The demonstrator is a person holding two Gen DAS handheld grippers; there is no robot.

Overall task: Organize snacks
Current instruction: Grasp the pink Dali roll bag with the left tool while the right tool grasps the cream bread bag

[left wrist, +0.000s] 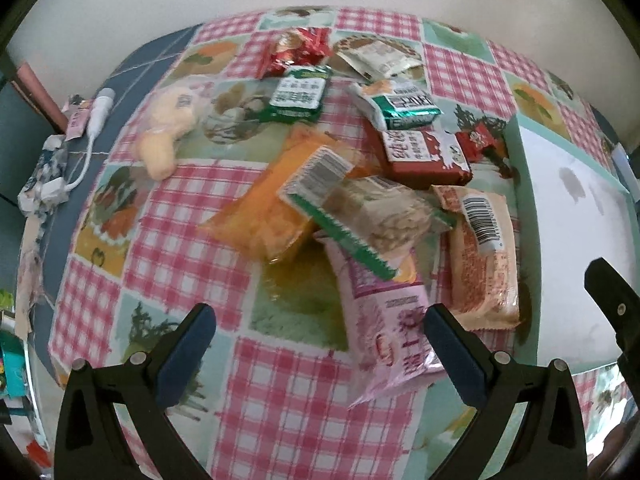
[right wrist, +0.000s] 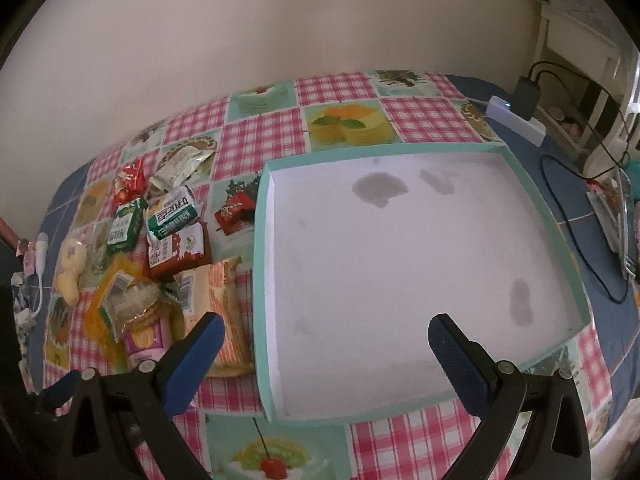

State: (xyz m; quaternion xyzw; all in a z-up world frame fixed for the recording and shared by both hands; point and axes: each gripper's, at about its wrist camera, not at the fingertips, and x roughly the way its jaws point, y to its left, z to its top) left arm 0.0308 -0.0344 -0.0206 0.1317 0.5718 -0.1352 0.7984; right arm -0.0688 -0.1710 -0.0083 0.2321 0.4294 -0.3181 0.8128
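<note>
A pile of snack packets lies on the checked tablecloth [left wrist: 180,220]: a pink packet [left wrist: 384,320], an orange packet [left wrist: 264,208], a clear cracker pack with green edge [left wrist: 360,208], a peach wafer pack [left wrist: 484,256], a red box [left wrist: 420,152] and green packets [left wrist: 300,96]. My left gripper [left wrist: 320,344] is open and empty, just short of the pink packet. A shallow teal-rimmed box [right wrist: 260,280] with a white floor lies to the right of the pile. My right gripper [right wrist: 326,344] is open and empty above the box's near edge.
A yellow plush toy [left wrist: 168,128] lies left of the pile. A white cable with a plug [left wrist: 92,128] lies at the table's left edge. A white power strip with a black charger [right wrist: 520,112] and black cables [right wrist: 580,208] are at the far right.
</note>
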